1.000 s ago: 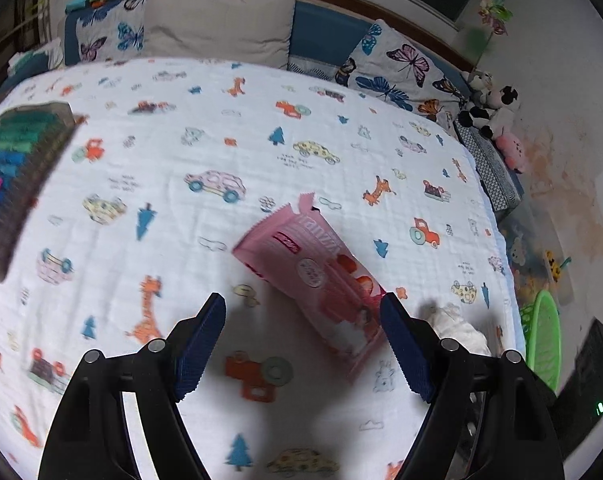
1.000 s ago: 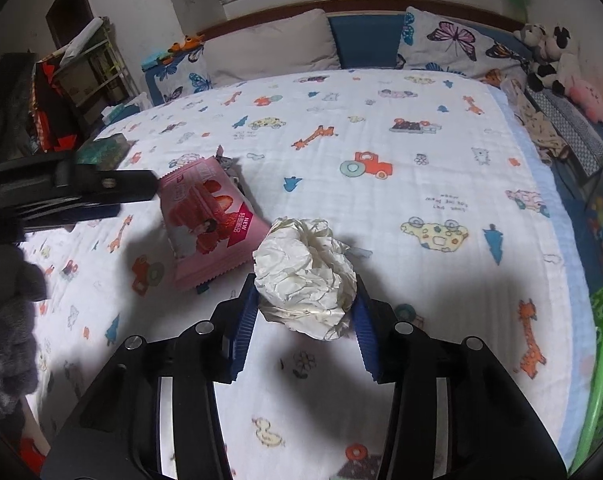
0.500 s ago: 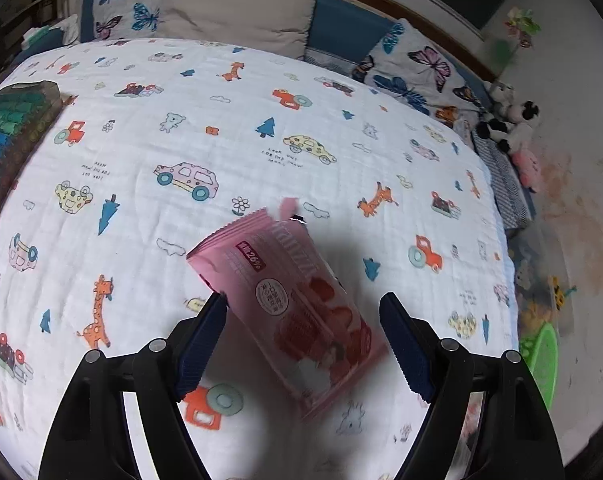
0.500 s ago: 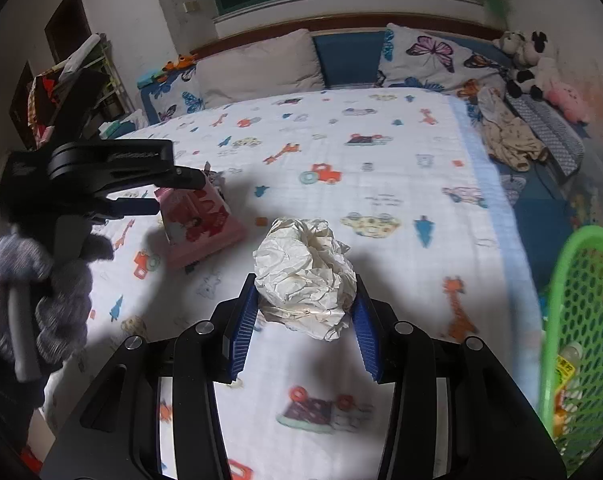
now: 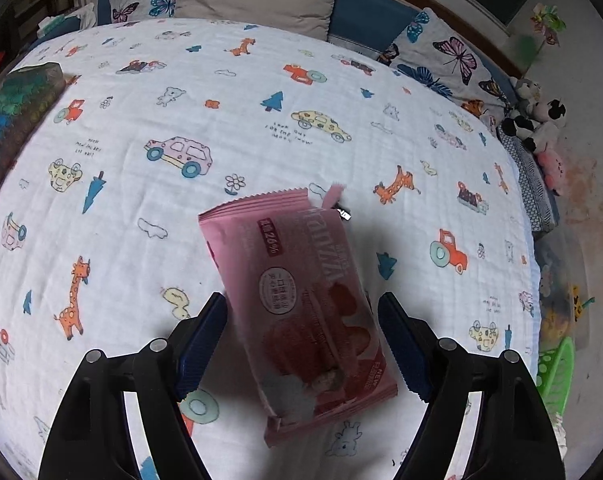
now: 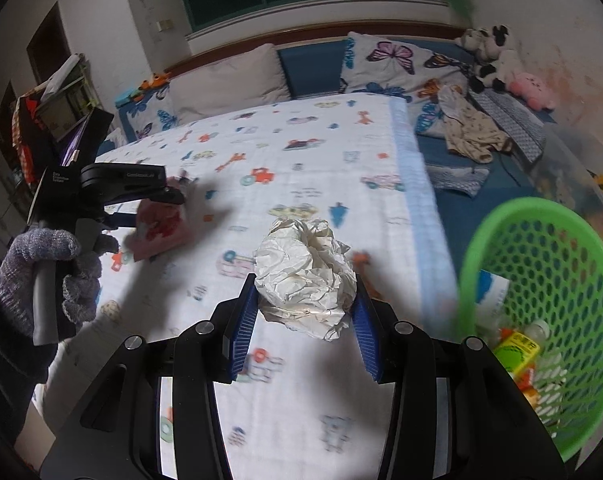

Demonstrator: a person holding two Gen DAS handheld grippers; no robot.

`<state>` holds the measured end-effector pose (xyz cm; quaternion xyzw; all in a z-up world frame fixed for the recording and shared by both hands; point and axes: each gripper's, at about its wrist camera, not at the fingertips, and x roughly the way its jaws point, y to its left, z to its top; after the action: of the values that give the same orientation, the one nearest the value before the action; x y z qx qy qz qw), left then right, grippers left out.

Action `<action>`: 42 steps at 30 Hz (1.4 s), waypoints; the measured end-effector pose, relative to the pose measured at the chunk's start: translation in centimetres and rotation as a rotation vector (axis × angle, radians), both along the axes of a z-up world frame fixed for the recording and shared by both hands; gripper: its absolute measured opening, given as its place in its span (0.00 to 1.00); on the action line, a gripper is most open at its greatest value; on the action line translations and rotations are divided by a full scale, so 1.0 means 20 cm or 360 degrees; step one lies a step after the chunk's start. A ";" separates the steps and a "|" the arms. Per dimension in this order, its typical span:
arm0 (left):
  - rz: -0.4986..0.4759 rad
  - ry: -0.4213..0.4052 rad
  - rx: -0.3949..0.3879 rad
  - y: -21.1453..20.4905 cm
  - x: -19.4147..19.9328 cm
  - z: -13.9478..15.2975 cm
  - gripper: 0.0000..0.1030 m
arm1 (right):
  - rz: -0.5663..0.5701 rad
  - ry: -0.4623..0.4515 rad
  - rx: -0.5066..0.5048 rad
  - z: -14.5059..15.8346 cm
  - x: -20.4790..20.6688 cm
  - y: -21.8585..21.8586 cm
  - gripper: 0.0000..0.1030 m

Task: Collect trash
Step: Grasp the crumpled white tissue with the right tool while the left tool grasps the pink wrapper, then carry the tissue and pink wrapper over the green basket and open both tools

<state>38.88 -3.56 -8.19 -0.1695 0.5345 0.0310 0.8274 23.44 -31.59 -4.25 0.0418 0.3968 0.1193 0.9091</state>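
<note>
The left wrist view looks down on a bed covered by a white quilted bedspread printed with cartoon cars, giraffes and trees. On it lies a flat pink plastic snack wrapper, creased, with a torn top edge, a round white label and red fruit pictures near its lower end. The left tongs stand spread wide, one blue ridged pad on each side of the wrapper's lower half, neither pad touching it. A dark box of coloured items sits at the left edge of the bed, and only a sliver of the green perforated plastic basket shows at the right.

The right wrist view shows what that one cannot: the basket in full, beside the bed's right edge, with a yellow-green carton and other bits inside. The right tongs are closed on a crumpled ball of white paper, which bulges above the blue pads and hangs over the bedspread, just left of the basket rim. This view also catches the left tongs from the side, gripped by a hand in a grey knitted glove, with the pink wrapper blurred beneath them.
</note>
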 end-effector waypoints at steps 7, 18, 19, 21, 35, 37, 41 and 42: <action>-0.0049 -0.0003 0.0027 -0.06 -0.01 0.00 0.56 | -0.0080 0.0005 0.0006 0.00 -0.07 -0.14 0.45; -0.0166 -0.0076 0.0001 -0.09 -0.12 0.10 0.41 | -0.0217 -0.0016 0.0012 0.02 -0.18 -0.33 0.45; -0.0190 -0.0086 -0.0006 -0.10 -0.14 0.12 0.41 | -0.0238 -0.0015 0.0012 0.02 -0.18 -0.36 0.45; -0.0263 -0.0118 -0.0009 -0.15 -0.18 0.17 0.41 | -0.0282 -0.0010 0.0015 0.01 -0.20 -0.41 0.45; -0.0817 -0.0281 -0.0129 -0.82 -0.38 0.47 0.41 | -0.0620 0.0072 -0.0054 -0.09 -0.25 -0.85 0.46; -0.0883 -0.0291 -0.0121 -0.93 -0.40 0.48 0.41 | -0.0650 0.0084 -0.0046 -0.11 -0.27 -0.89 0.46; -0.1015 -0.0291 -0.0112 -1.14 -0.43 0.49 0.41 | -0.0677 0.0106 -0.0044 -0.15 -0.30 -0.95 0.46; -0.1050 -0.0290 -0.0107 -1.20 -0.44 0.49 0.41 | -0.0682 0.0106 -0.0043 -0.15 -0.31 -0.96 0.46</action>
<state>30.02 -27.58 1.52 -0.0168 0.4852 -0.2712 0.8311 17.29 -50.81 -7.21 0.1168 0.4104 -0.0833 0.9006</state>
